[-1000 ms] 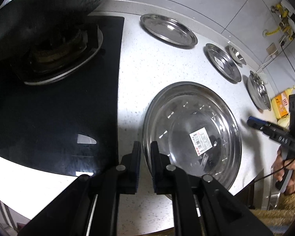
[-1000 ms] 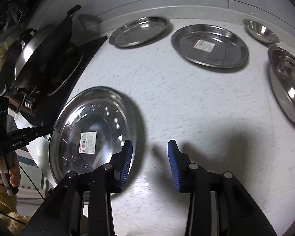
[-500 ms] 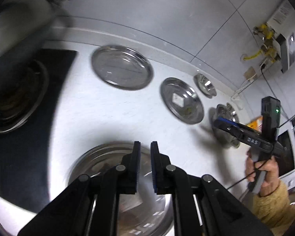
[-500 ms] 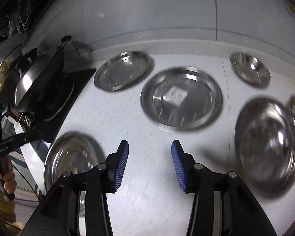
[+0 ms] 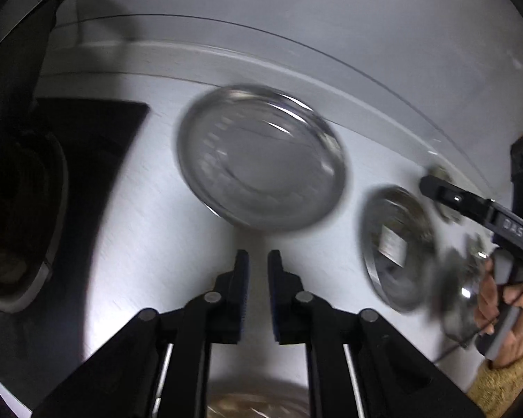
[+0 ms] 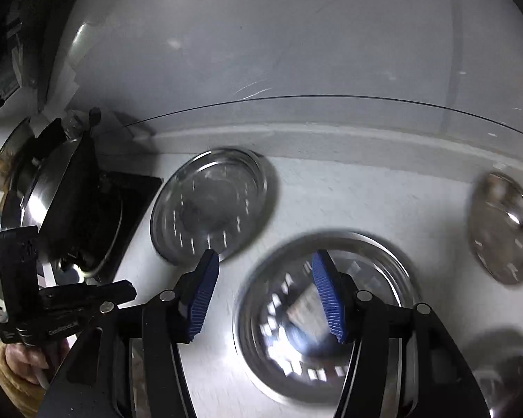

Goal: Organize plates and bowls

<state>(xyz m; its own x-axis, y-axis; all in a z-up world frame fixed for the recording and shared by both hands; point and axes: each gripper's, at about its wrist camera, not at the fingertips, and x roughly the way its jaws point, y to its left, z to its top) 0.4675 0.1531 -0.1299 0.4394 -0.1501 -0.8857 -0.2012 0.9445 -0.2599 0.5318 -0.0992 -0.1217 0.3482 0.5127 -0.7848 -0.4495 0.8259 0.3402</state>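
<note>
Black, with dark blue pads, the left gripper hangs over bare white countertop; its jaws have just been opening, a narrow gap shows between them, and nothing is in it. Ahead of it, close to the wall, lies a round steel plate, blurred by motion. Off to the right sits a second steel plate with a white label inside, and just beyond that a smaller shiny bowl, too blurred to read well. At the left edge the black hob carries a dark pan. The right gripper also has jaws that have just been opening; they stand well apart with nothing between the ribbed blue pads. Its right finger overlaps the labelled plate in the right wrist view, though whether it touches the plate I cannot tell. The unlabelled plate lies beyond its left finger, near the wall, and a small steel bowl rests apart on the far right. Each camera catches the other tool: a person's hand in a mustard cuff grips the right handle, and another hand grips the left.
</note>
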